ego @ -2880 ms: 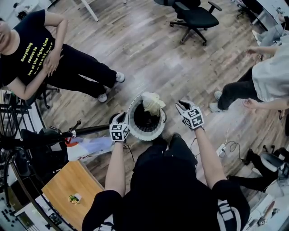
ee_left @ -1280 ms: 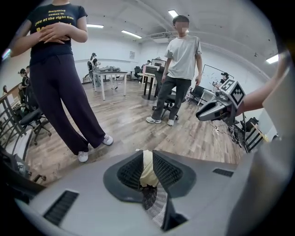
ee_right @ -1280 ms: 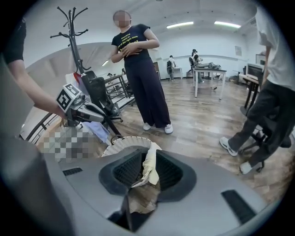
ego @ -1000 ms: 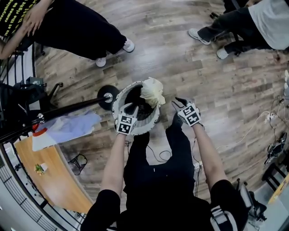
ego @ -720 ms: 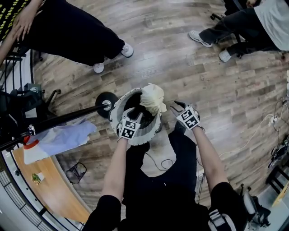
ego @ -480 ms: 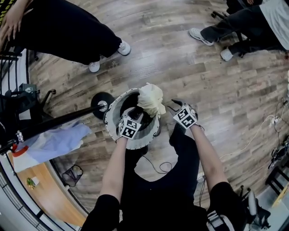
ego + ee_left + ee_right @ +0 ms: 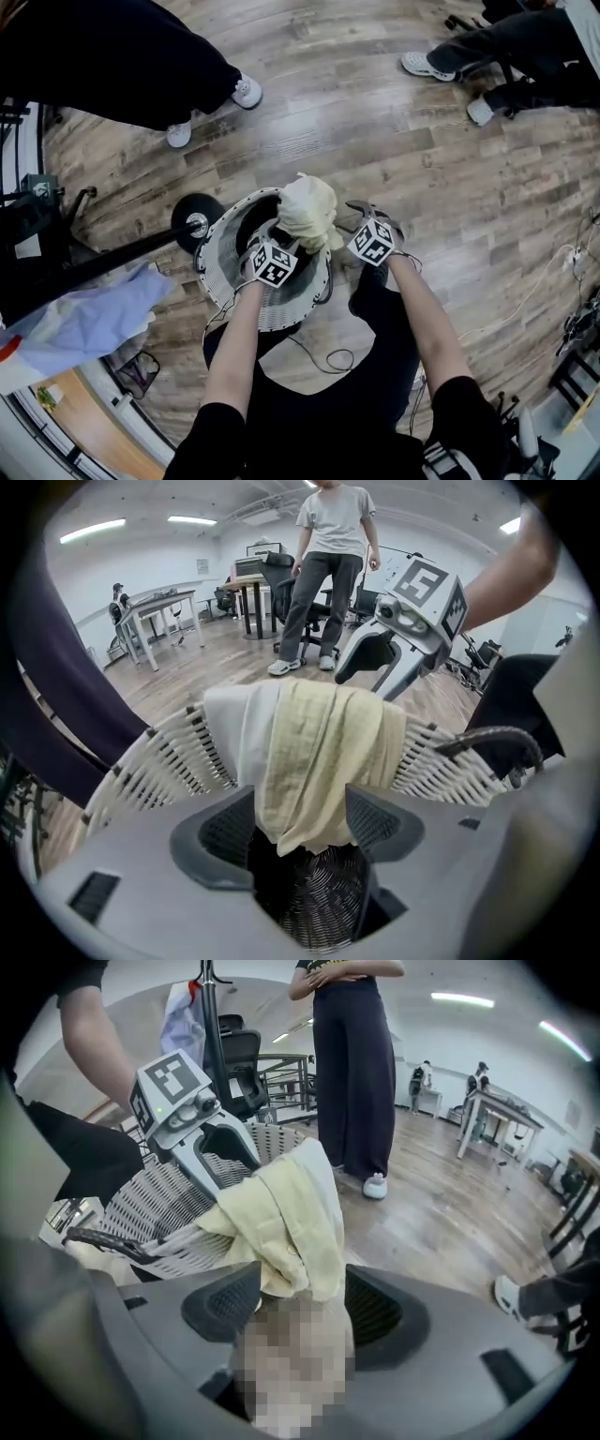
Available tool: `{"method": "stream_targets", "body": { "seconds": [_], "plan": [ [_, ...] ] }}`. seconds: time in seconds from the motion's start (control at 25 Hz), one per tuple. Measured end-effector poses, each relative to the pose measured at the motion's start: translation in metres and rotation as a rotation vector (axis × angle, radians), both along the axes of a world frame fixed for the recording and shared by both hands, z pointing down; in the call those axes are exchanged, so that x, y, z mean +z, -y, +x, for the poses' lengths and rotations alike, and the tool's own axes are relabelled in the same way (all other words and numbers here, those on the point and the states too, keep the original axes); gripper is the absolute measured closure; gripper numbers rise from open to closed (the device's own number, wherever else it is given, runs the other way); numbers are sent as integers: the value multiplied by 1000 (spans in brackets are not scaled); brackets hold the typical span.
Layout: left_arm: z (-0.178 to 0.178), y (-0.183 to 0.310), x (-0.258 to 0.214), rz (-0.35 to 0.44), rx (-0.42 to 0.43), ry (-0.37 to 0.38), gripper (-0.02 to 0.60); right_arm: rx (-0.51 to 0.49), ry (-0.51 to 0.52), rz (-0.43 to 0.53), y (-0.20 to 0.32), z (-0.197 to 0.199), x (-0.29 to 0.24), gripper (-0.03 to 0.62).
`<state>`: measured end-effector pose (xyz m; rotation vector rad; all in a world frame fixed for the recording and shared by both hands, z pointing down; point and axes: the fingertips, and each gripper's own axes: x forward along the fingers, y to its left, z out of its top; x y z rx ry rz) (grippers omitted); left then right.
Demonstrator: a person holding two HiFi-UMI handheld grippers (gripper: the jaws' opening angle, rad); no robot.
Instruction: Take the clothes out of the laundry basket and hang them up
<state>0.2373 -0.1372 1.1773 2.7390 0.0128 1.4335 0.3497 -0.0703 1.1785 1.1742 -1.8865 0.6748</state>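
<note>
**A:** How do the two grippers stand at the laundry basket (image 7: 214, 274)?

**B:** Both are at its near side, tipped downward. The left gripper (image 7: 298, 838) reaches over the rim. Its jaws have just been opening and stand spread wide, clamping nothing. The hem of the yellow cloth (image 7: 323, 752) hangs in the gap between them, with the basket's dark inside below.

**A:** And the other one?

**B:** The right gripper (image 7: 300, 1309) is just outside the basket's right rim. Its jaws have also just been opening and are released and wide. The bunched end of the same cloth falls between its pads, but whether it brushes them I cannot tell.

**A:** So where does the cloth lie?

**B:** It is draped over the basket's far right rim, between the two grippers. A white garment (image 7: 234, 728) lies beside it on that rim.

**A:** What is around the basket?

**B:** It stands on a wood-plank floor (image 7: 375, 131). A thin cable (image 7: 323, 358) loops on the boards at the basket's near side. Just left of the basket is a round black stand base (image 7: 192, 225). Farther left hangs a pale blue garment (image 7: 84, 319). Beyond the basket stands a person in dark trousers (image 7: 112, 56).
</note>
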Motion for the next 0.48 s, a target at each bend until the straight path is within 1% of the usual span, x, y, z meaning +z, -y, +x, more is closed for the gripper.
{"method": "stream_targets", "body": {
  "seconds": [0.12,0.28,0.36,0.4,0.44,0.48],
  "plan": [
    [3,-2,21,-4,24,9,276,-17,-8,-4,8,-1,20,296],
    [8,-7,38,-25,43,-1,278,-46,-5,13,22,-9,34,299],
    [11,-7,40,-34,44,-11,283,-55,11,26,29,-15,35,325],
    [13,-7,40,-33,43,-17,300,-63,20,30,30,-19,35,348],
    [15,-7,38,-28,42,-23,348,-73,25,34,30,-23,34,386],
    [16,-8,36,-22,42,-26,444,-83,27,36,29,-26,33,445]
  ]
}}
